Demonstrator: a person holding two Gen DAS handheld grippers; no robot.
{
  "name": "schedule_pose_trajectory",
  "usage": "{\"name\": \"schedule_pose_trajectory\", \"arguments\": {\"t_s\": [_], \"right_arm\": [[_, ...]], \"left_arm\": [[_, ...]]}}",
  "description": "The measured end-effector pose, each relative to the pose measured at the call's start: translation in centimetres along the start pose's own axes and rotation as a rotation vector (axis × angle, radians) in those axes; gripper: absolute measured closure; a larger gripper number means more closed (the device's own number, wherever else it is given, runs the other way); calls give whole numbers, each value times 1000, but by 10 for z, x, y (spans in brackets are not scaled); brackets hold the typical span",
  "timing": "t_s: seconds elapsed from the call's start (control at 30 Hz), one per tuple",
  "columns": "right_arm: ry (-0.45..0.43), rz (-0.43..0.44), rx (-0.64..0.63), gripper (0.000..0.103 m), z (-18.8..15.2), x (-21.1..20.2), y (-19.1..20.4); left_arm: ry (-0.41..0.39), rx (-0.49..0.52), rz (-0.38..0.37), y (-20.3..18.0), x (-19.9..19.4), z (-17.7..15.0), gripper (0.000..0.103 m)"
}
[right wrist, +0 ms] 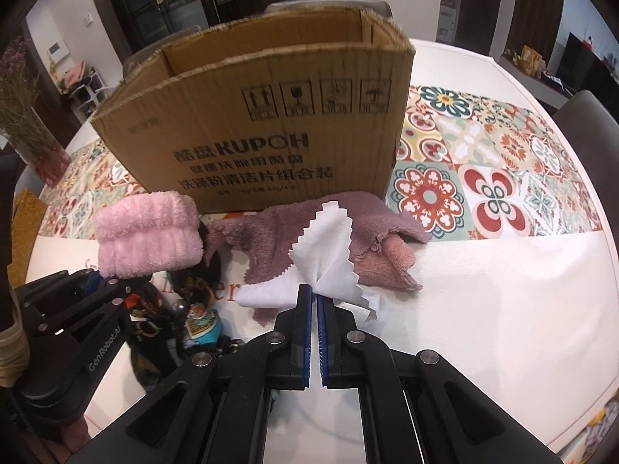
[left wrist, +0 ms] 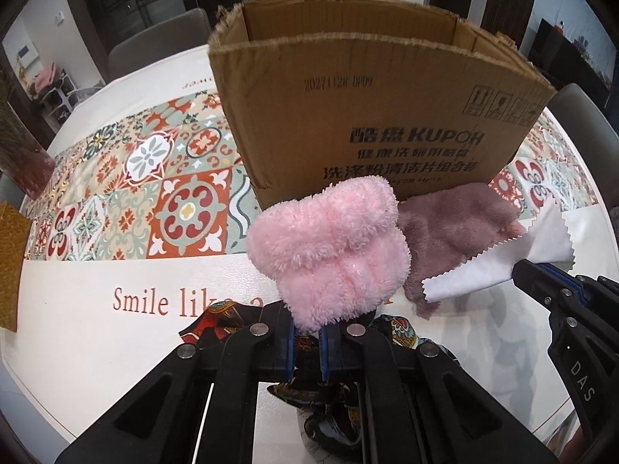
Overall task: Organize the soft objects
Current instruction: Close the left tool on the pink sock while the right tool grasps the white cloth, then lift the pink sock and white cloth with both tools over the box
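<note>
My left gripper point(left wrist: 308, 328) is shut on a fluffy pink cloth point(left wrist: 329, 249), which hangs bunched above the table; from the right wrist the same pink cloth point(right wrist: 149, 239) shows at the left. My right gripper point(right wrist: 314, 290) is shut on a thin white cloth with zigzag edges point(right wrist: 325, 259), lifted off the table; in the left wrist view the white cloth point(left wrist: 499, 261) shows at the right gripper's tip point(left wrist: 520, 270). A mauve plush towel point(right wrist: 371, 228) lies crumpled on the table before the open cardboard box point(left wrist: 371, 116). A dark patterned scarf point(left wrist: 220, 319) lies under my left gripper.
The cardboard box point(right wrist: 271, 131) stands upright, open at the top, on a white round table point(right wrist: 483, 309) with a patterned tile runner point(left wrist: 135, 193). A yellow woven mat point(left wrist: 9, 263) lies at the left edge. Grey chairs and dark cabinets surround the table.
</note>
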State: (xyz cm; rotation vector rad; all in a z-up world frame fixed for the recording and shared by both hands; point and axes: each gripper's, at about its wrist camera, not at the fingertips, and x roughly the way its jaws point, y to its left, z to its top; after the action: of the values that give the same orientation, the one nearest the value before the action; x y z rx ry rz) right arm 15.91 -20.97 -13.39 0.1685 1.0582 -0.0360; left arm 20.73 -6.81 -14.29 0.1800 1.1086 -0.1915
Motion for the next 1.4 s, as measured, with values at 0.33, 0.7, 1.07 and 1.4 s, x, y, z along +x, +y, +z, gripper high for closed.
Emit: {"name": "schedule_pose_trajectory", "arguments": {"t_s": [0.33, 0.7, 1.07, 1.4], "right_arm": [[-79, 11, -3, 99, 8, -32, 3], [-147, 26, -21, 99, 15, -62, 10], [-212, 42, -43, 99, 39, -90, 19], [-269, 63, -61, 99, 67, -116, 25]], "left_arm": [[-75, -10, 5, 4, -35, 3, 92], [-138, -24, -1, 8, -68, 8, 92], [-203, -46, -2, 17, -102, 23, 93], [-261, -56, 5, 24, -134, 48, 92]]}}
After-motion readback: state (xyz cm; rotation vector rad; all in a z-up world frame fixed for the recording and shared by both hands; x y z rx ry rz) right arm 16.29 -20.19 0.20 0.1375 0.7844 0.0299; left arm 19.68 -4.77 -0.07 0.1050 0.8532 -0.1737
